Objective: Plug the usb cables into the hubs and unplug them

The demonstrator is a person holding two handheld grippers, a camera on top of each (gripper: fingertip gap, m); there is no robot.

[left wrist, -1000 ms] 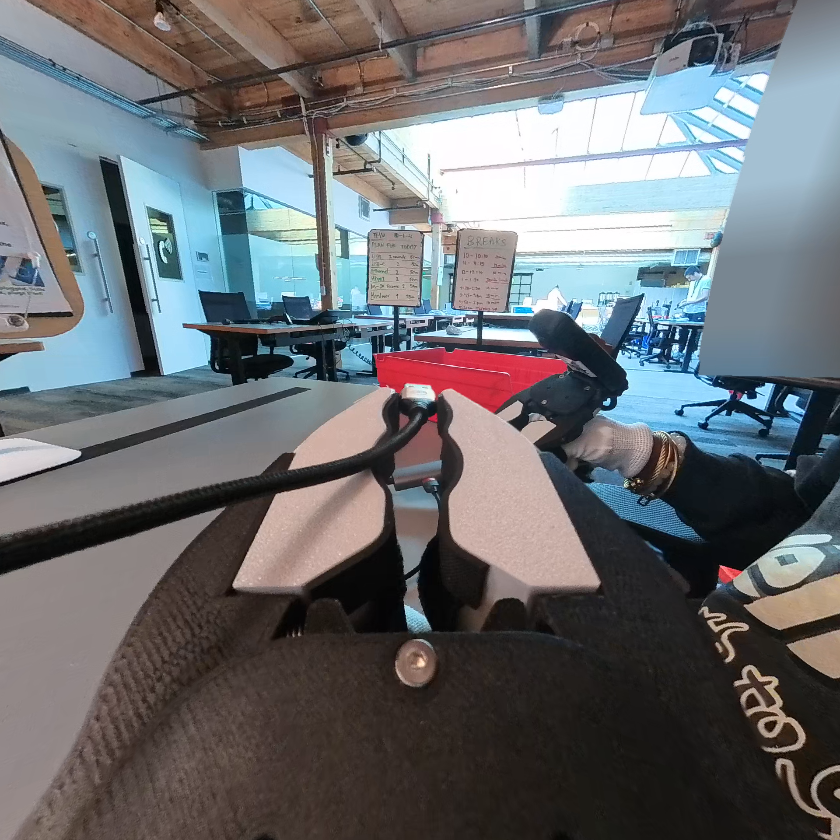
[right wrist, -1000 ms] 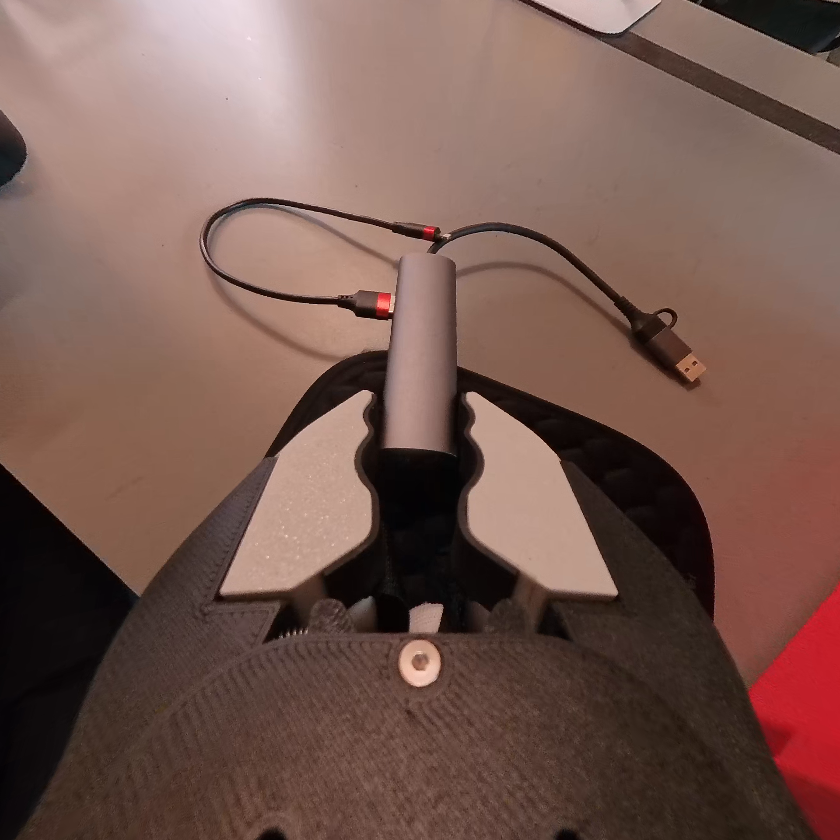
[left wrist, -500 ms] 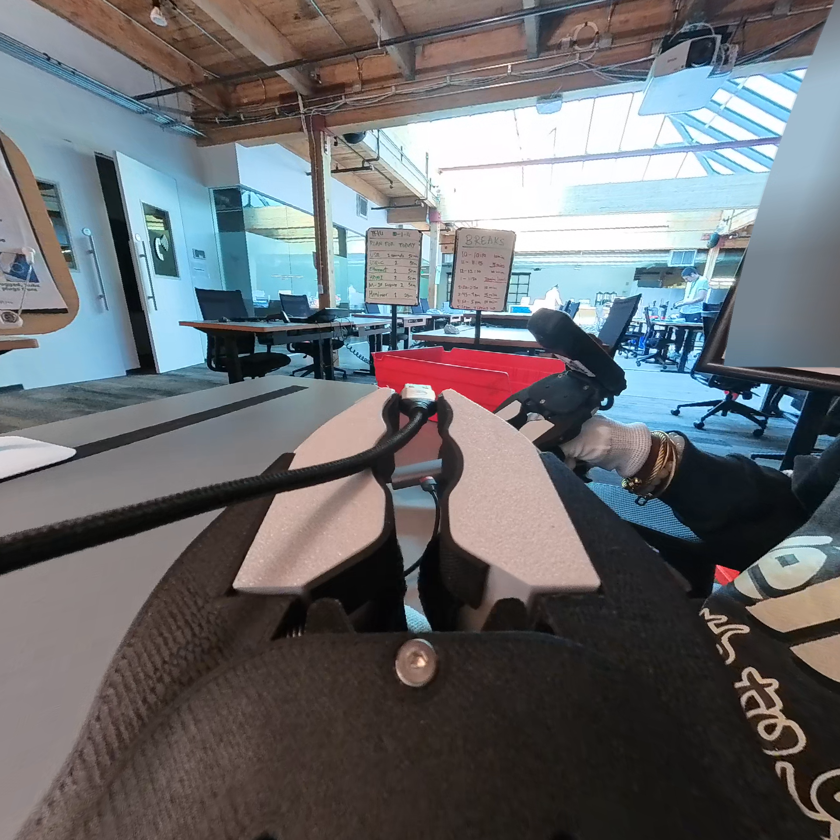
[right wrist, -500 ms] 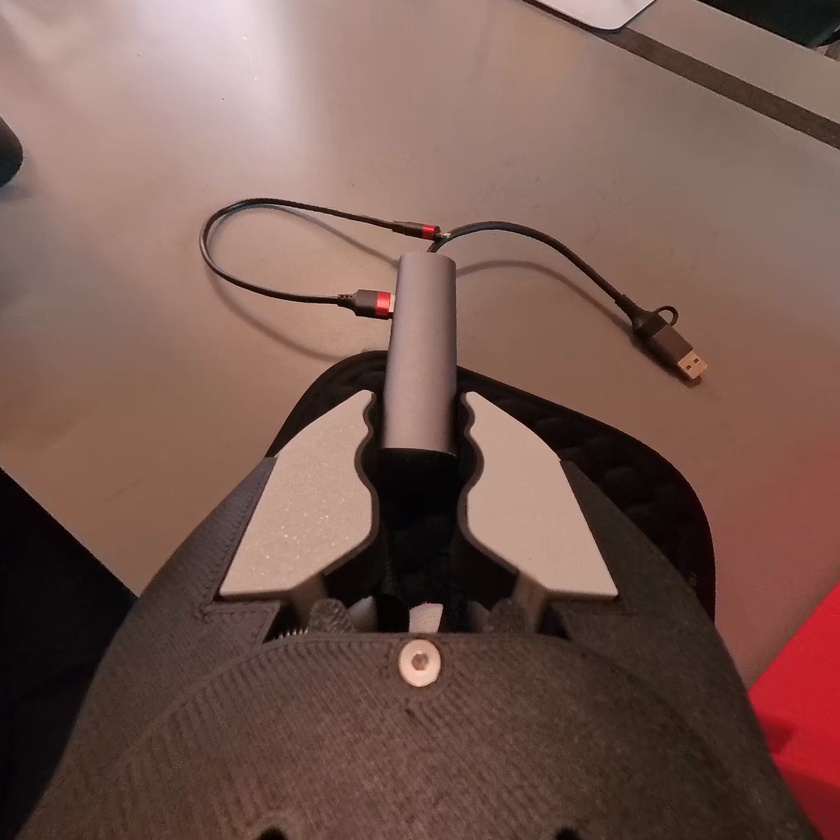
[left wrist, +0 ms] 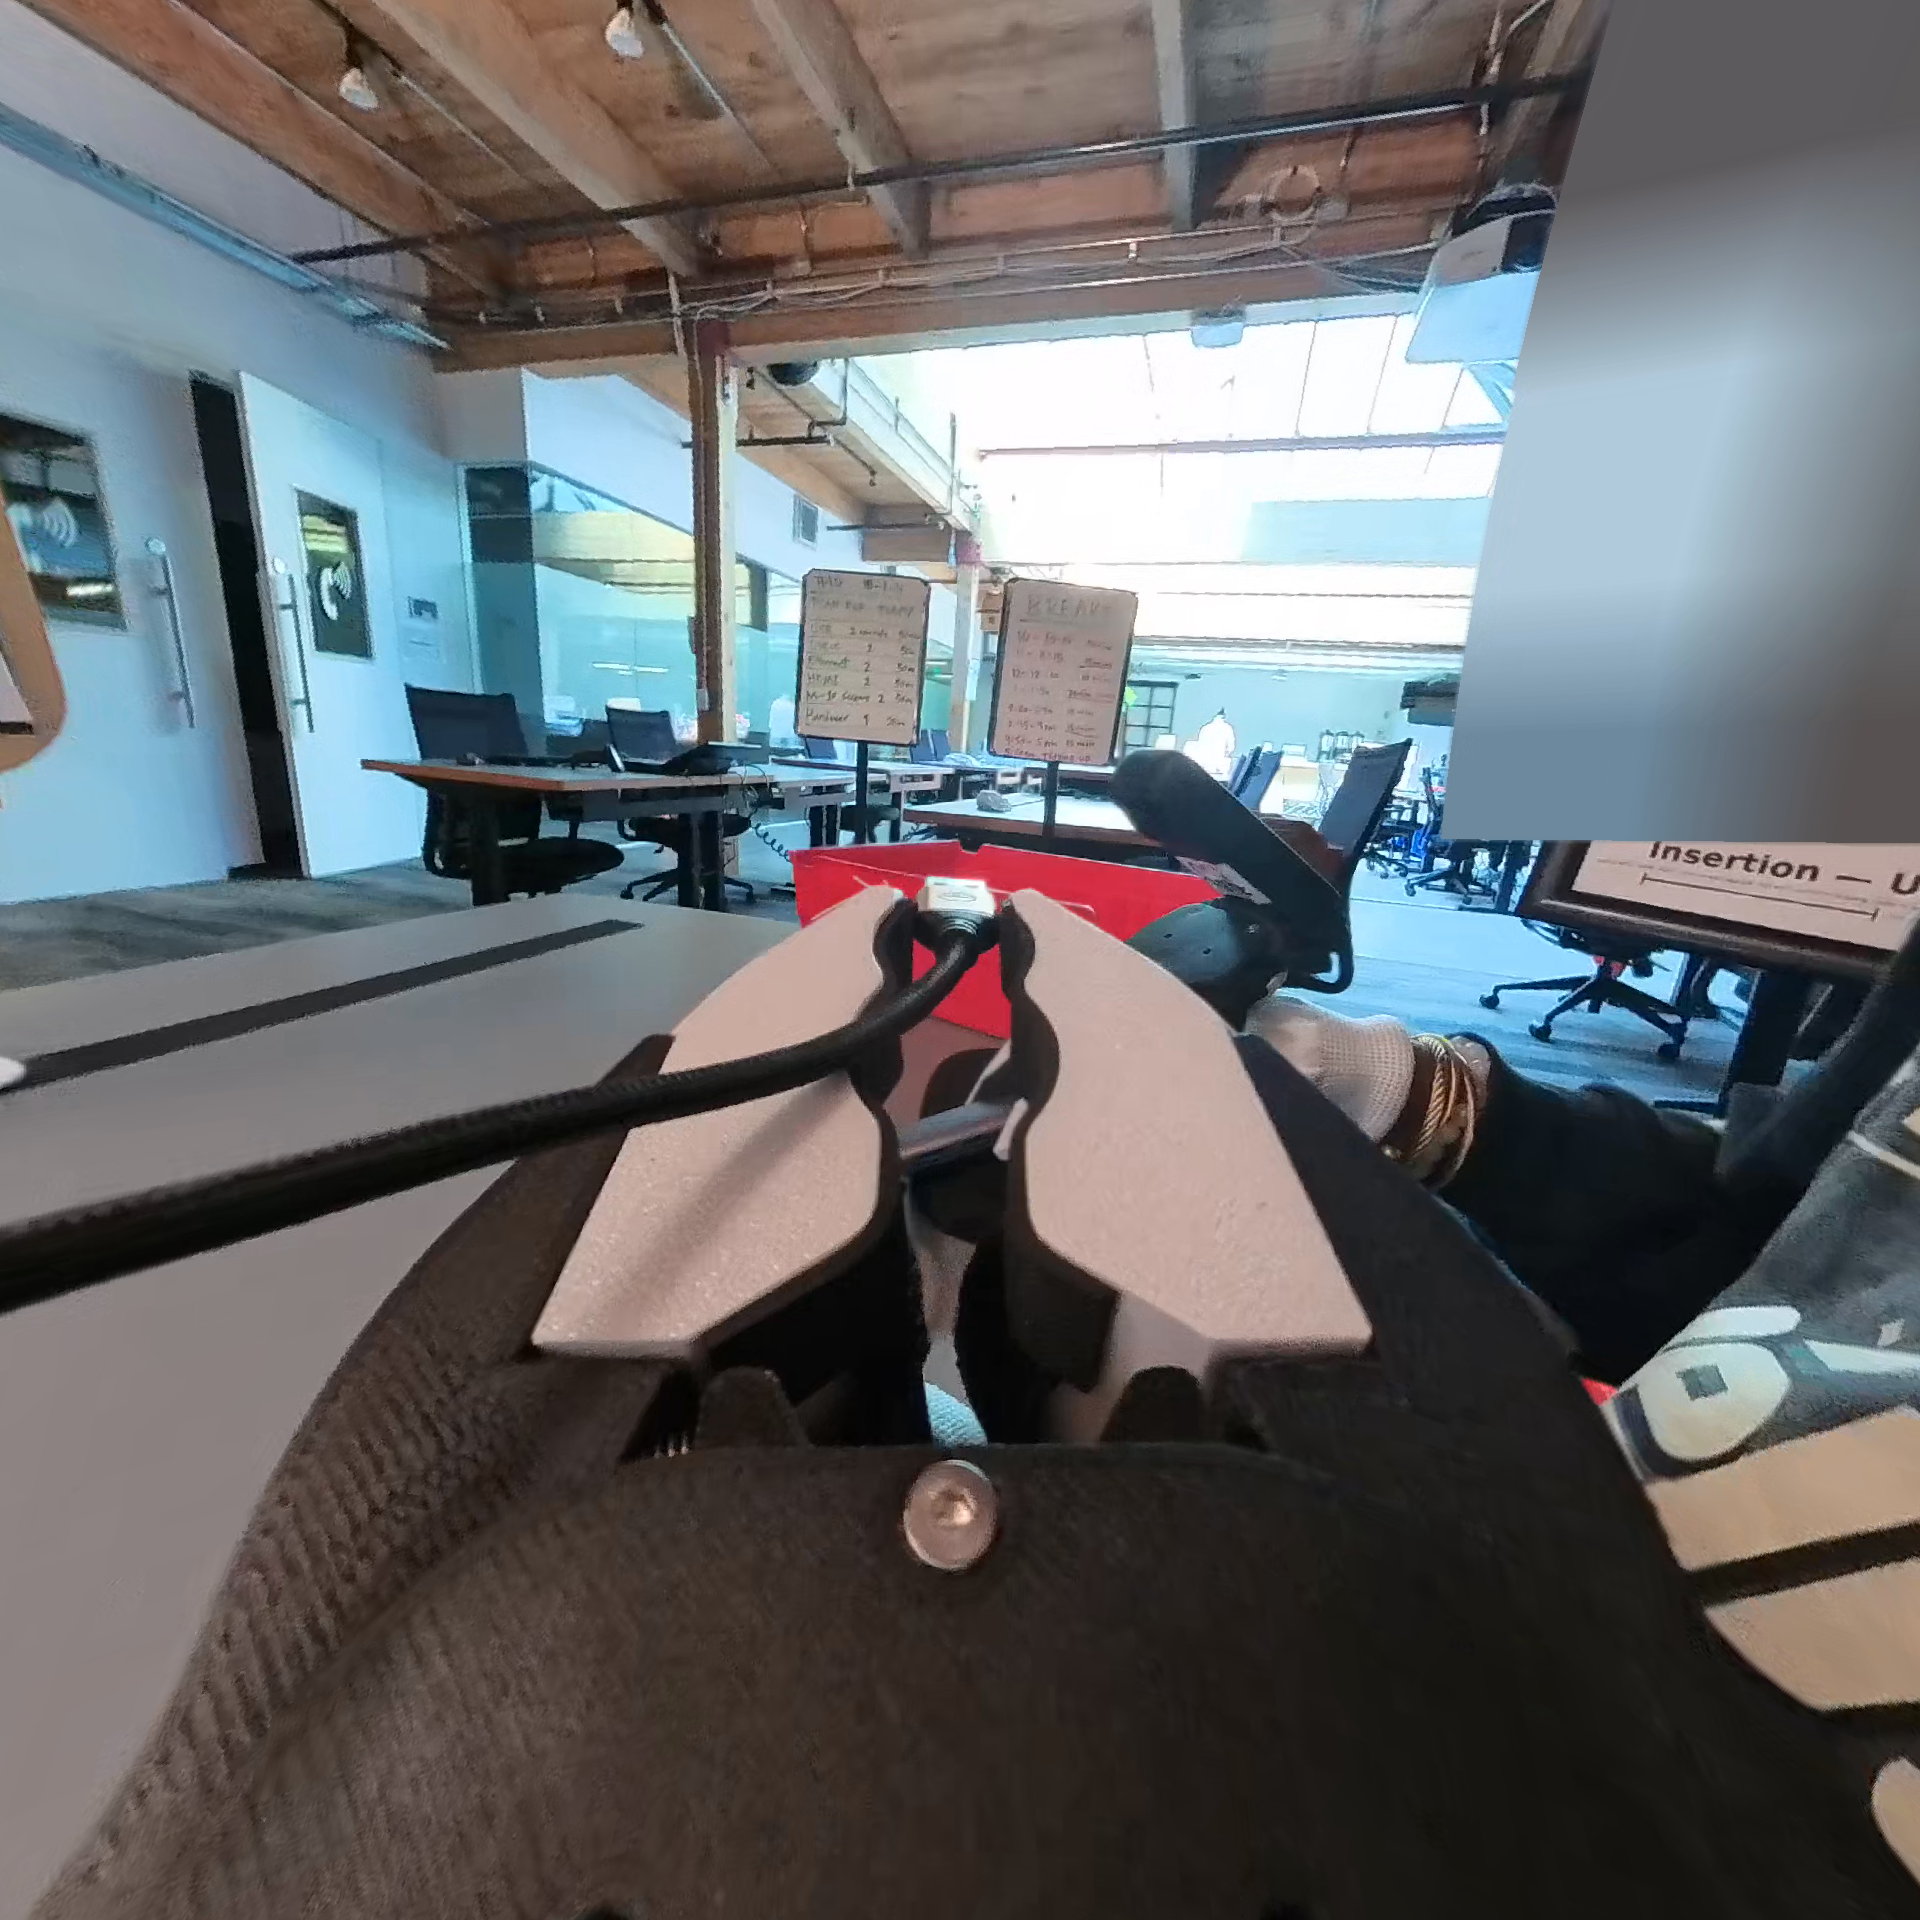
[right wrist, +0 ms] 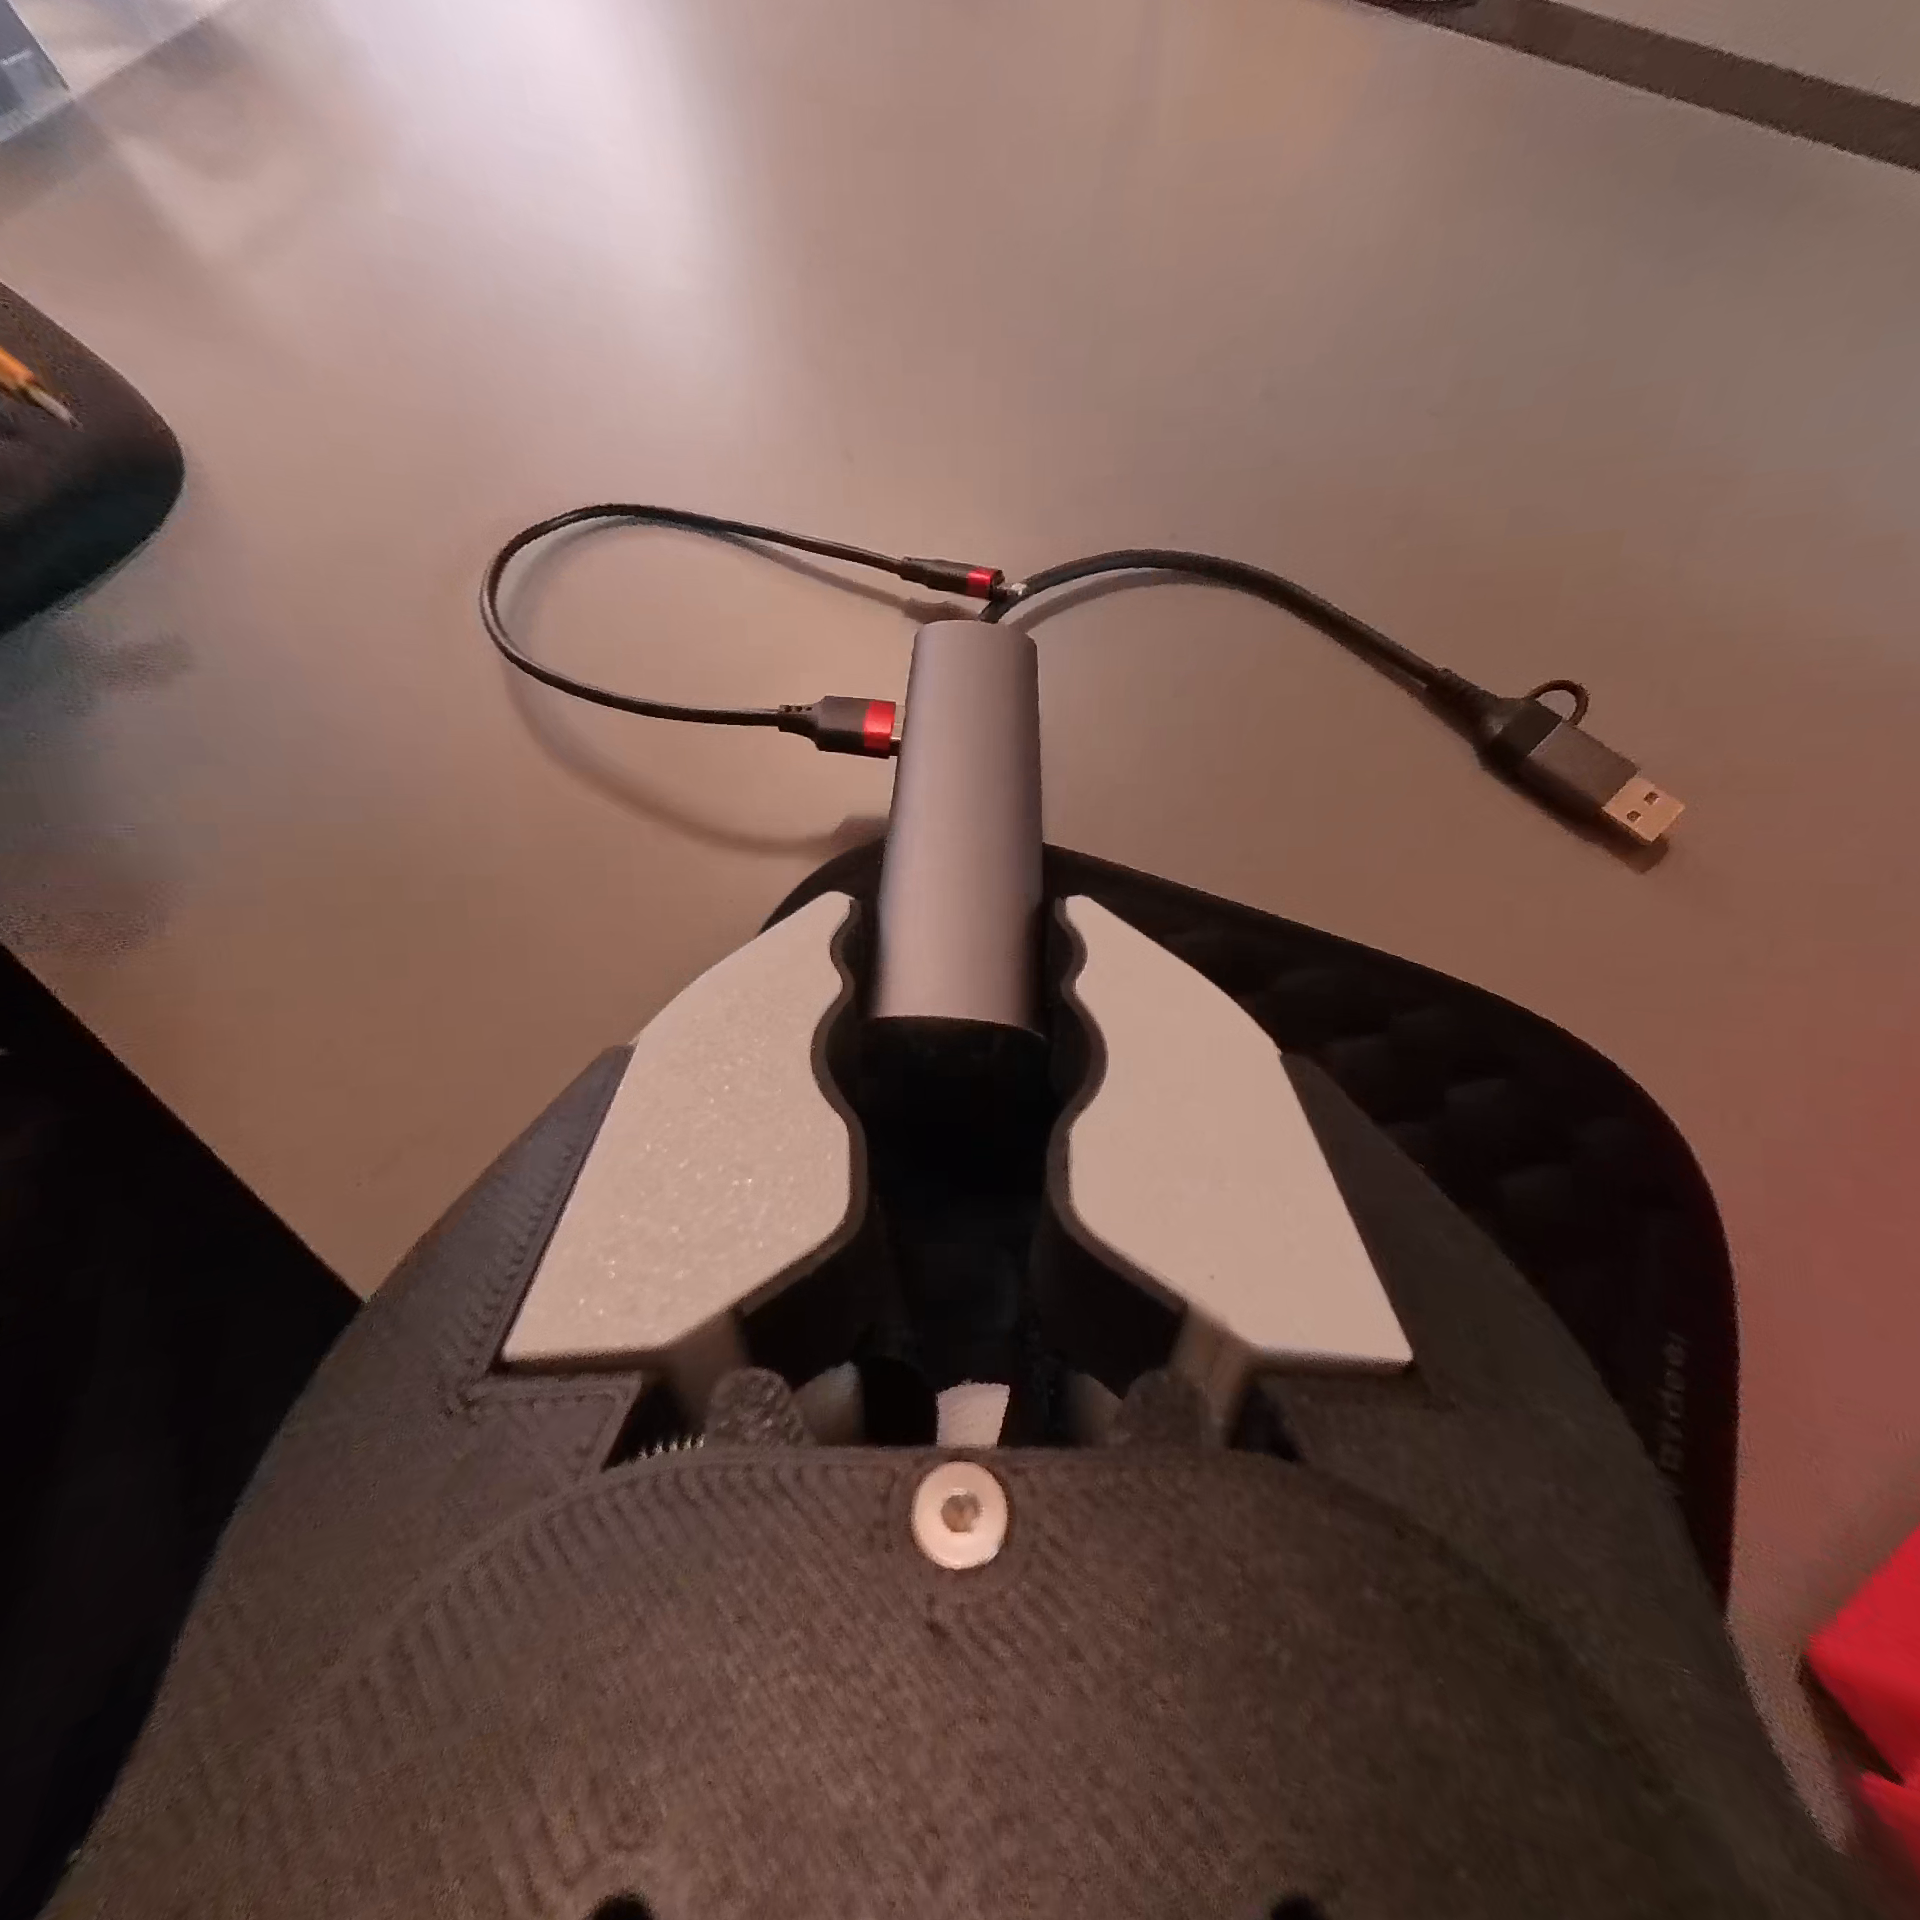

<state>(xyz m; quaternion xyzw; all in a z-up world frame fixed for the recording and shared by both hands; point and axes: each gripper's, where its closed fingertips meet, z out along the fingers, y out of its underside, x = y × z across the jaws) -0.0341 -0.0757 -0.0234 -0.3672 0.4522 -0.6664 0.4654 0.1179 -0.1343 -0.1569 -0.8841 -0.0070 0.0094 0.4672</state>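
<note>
My right gripper point(right wrist: 956, 925) is shut on a grey USB hub point(right wrist: 964, 821) and holds it on the grey table point(right wrist: 1143, 312). A short black cable with a red-ringed plug point(right wrist: 868, 724) sits at the hub's left side; its other red-tipped end point(right wrist: 961, 578) lies loose beyond the hub. The hub's own cable ends in a USB plug point(right wrist: 1579, 774) lying at the right. My left gripper point(left wrist: 951, 914) is shut on the silver plug point(left wrist: 954, 902) of a black braided cable point(left wrist: 468, 1153), held up in the air. The right gripper's body point(left wrist: 1236, 904) shows beyond it.
A red bin point(left wrist: 1039, 914) stands at the table's far end and shows at the lower right of the right wrist view point(right wrist: 1870, 1683). A dark pad point(right wrist: 73, 488) lies at the left. A framed sheet point(left wrist: 1745, 883) stands at the right. A black strip point(left wrist: 312, 1003) crosses the table. One gripper's finger ends stand about 20 cm off the other's.
The left gripper has swung a little with the cable plug in it, so the background shifted. The right gripper has drawn slightly back, still holding the hub.
</note>
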